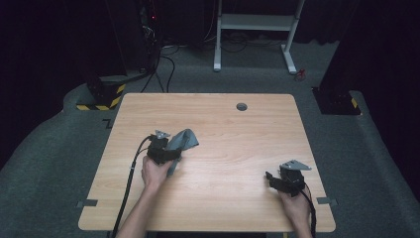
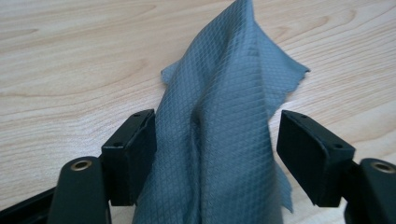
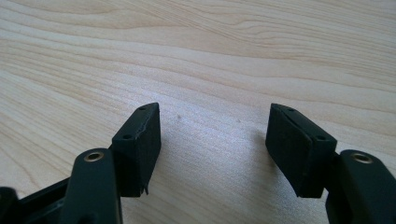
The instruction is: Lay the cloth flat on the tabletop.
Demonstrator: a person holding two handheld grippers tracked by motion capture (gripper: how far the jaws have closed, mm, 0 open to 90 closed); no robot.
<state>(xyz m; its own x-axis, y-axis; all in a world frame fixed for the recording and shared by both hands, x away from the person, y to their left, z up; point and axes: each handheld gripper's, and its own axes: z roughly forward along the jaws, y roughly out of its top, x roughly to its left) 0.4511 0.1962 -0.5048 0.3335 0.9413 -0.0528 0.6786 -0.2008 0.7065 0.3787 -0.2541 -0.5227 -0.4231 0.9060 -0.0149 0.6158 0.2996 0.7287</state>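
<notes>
A soft, thin blue-grey cloth with a quilted diamond weave [image 2: 219, 135] lies bunched on the light wooden table [image 1: 223, 124], left of centre and nearer its left edge, rising in a limp ridge between the jaws of the left gripper [image 2: 217, 140], which stand apart, one touching the fabric and one just clear. It looks light and floppy, likely to sag and slide, so that gathered ridge seems the best place to pinch. The right gripper [image 3: 212, 135] rests low near the table's front right corner, jaws apart over bare wood, each forearm reaching in from the front edge.

Quilted matt cloth [image 2: 224, 121], smooth wood table [image 2: 70, 56]
</notes>
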